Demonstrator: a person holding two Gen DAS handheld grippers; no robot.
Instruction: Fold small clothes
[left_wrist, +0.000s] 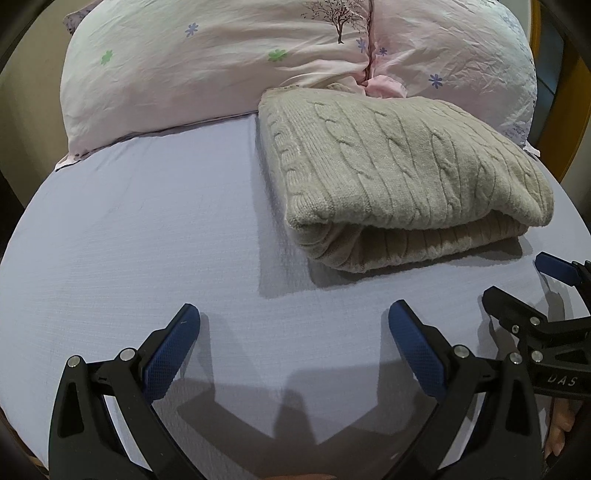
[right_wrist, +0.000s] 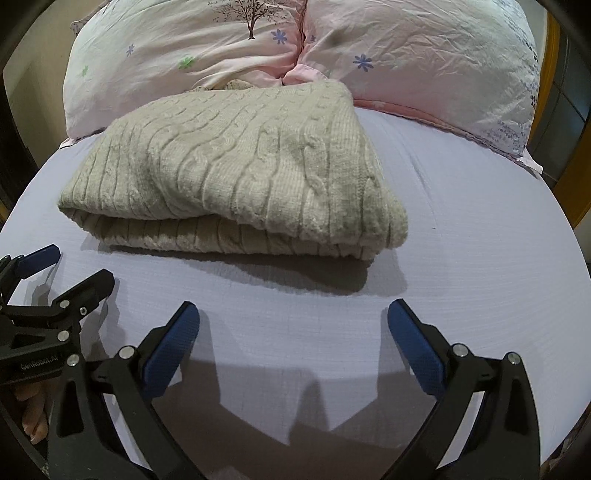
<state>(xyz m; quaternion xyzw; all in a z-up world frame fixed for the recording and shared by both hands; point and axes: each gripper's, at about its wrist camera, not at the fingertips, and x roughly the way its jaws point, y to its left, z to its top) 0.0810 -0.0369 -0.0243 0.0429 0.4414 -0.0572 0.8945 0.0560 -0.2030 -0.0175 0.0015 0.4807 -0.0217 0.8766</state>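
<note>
A beige cable-knit sweater (left_wrist: 402, 173) lies folded in a thick rectangle on the lavender bed sheet (left_wrist: 147, 229), its far edge against the pillows. It also shows in the right wrist view (right_wrist: 236, 173). My left gripper (left_wrist: 293, 317) is open and empty, a short way in front of the sweater and to its left. My right gripper (right_wrist: 293, 317) is open and empty, in front of the sweater's right corner. Each gripper shows at the edge of the other's view, the right one (left_wrist: 517, 288) and the left one (right_wrist: 74, 269), both with jaws apart.
Two pale pink floral pillows (left_wrist: 221, 62) lie side by side along the far edge of the bed, also in the right wrist view (right_wrist: 424, 62). A yellow wooden frame (left_wrist: 569, 122) stands at the far right. The sheet (right_wrist: 480, 240) spreads around the sweater.
</note>
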